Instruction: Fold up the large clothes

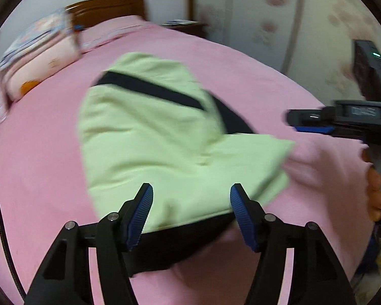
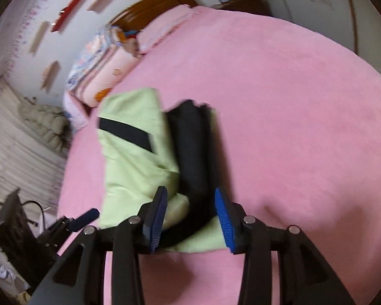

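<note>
A light green garment with black bands (image 1: 149, 137) lies partly folded on the pink bed (image 1: 38, 152). My left gripper (image 1: 191, 195) is open, its blue-padded fingers astride the garment's near black hem, holding nothing. My right gripper (image 2: 191, 200) is open over the garment's (image 2: 134, 162) near end, where a black panel (image 2: 190, 152) runs between the fingers. In the left wrist view the right gripper (image 1: 310, 122) shows at the right edge, beside the garment's corner. In the right wrist view the left gripper (image 2: 86, 217) shows at the lower left.
Folded patterned quilts and pillows (image 1: 38, 50) lie at the head of the bed by a wooden headboard (image 1: 109, 7). A nightstand (image 1: 188, 28) stands beyond. The floor (image 2: 17, 139) with a quilted heap (image 2: 45, 122) is left of the bed.
</note>
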### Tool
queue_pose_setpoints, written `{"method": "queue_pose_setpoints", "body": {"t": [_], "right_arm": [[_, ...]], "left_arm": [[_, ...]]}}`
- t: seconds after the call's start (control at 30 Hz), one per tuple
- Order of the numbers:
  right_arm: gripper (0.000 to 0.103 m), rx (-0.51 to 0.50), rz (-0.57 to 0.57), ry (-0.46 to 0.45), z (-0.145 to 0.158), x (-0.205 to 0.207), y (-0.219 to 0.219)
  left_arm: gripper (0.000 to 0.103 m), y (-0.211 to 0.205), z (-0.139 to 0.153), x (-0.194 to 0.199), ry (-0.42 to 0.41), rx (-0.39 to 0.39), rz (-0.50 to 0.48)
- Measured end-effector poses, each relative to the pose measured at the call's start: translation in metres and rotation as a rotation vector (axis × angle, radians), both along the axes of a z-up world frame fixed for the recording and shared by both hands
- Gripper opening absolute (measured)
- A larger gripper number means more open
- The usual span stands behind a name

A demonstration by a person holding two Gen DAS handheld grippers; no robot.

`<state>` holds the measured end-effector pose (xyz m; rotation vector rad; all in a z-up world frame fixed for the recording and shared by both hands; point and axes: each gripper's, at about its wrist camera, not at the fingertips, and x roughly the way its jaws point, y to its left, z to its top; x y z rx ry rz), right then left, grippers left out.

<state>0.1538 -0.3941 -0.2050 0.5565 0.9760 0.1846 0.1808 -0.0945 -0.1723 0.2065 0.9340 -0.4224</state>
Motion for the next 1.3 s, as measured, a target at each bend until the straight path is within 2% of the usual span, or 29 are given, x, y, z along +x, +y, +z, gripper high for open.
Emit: {"method": "queue_pose_setpoints", "body": {"t": [0.03,0.07,0.13,0.23,0.27,0.3,0.33,0.47,0.53,0.57,0.6,0.67,0.73,0.83,0.93,0.97,1.0,1.07,1.17,1.3], "right_arm": [[0.041,-0.007,0.030,-0.004,0.004,0.004,0.009],[0.042,-0.024,0.072,-0.001,0.006,0.011,0.020],[0.043,-0.073,0.133,0.043,0.001,0.026,0.038],[0.043,-0.124,0.200,0.125,-0.024,0.032,0.058],[0.040,-0.124,0.213,0.148,-0.031,0.034,0.061],[0.018,-0.127,0.231,0.163,-0.038,0.035,0.064],[0.011,-0.138,0.242,0.168,-0.042,0.034,0.065],[0.006,-0.147,0.164,0.078,-0.031,0.010,0.053],[0.005,-0.205,0.093,0.044,-0.033,-0.013,0.048],[0.005,-0.252,0.055,0.063,-0.043,-0.021,0.045],[0.000,-0.249,0.036,0.088,-0.056,-0.025,0.042],[0.000,-0.204,0.003,0.129,-0.082,-0.032,0.037],[0.000,-0.242,0.006,0.122,-0.085,-0.032,0.043],[0.002,-0.270,0.015,0.130,-0.066,-0.029,0.048],[0.009,-0.212,-0.009,0.108,-0.037,-0.023,0.041],[0.017,-0.197,-0.011,0.091,-0.028,-0.018,0.039],[0.031,-0.188,-0.011,0.075,-0.019,-0.009,0.039],[0.047,-0.156,-0.001,0.043,-0.010,0.018,0.041],[0.050,-0.114,0.018,0.035,-0.011,0.058,0.045],[0.050,-0.054,0.017,0.104,-0.043,0.116,0.055]], "left_arm": [[0.062,0.011,-0.004,0.008,0.014,0.008,0.045],[0.062,0.006,-0.007,0.008,0.023,0.014,0.073],[0.062,0.029,-0.023,0.018,0.037,0.003,0.150],[0.062,0.045,-0.037,0.028,0.038,-0.015,0.194],[0.062,0.048,-0.042,0.033,0.040,-0.020,0.194],[0.062,0.047,-0.045,0.040,0.041,-0.025,0.189],[0.062,0.046,-0.047,0.043,0.042,-0.024,0.182],[0.062,0.039,-0.057,0.047,0.019,-0.019,0.129],[0.065,0.038,-0.068,0.040,0.011,-0.008,0.117],[0.067,0.038,-0.072,0.041,0.006,-0.001,0.118],[0.073,0.038,-0.077,0.040,0.004,0.007,0.122],[0.076,0.035,-0.082,0.042,-0.011,0.025,0.117],[0.076,0.031,-0.082,0.043,-0.026,0.054,0.105],[0.076,0.035,-0.073,0.051,0.018,0.045,0.085],[0.076,0.043,-0.056,0.061,0.020,0.024,0.071],[0.076,0.047,-0.048,0.065,0.004,0.018,0.068],[0.076,0.051,-0.041,0.071,-0.018,0.012,0.064],[0.076,0.055,-0.033,0.081,-0.047,0.006,0.063],[0.076,0.056,-0.028,0.108,-0.071,0.006,0.064],[0.076,0.049,-0.028,0.144,-0.094,-0.028,0.041]]}}
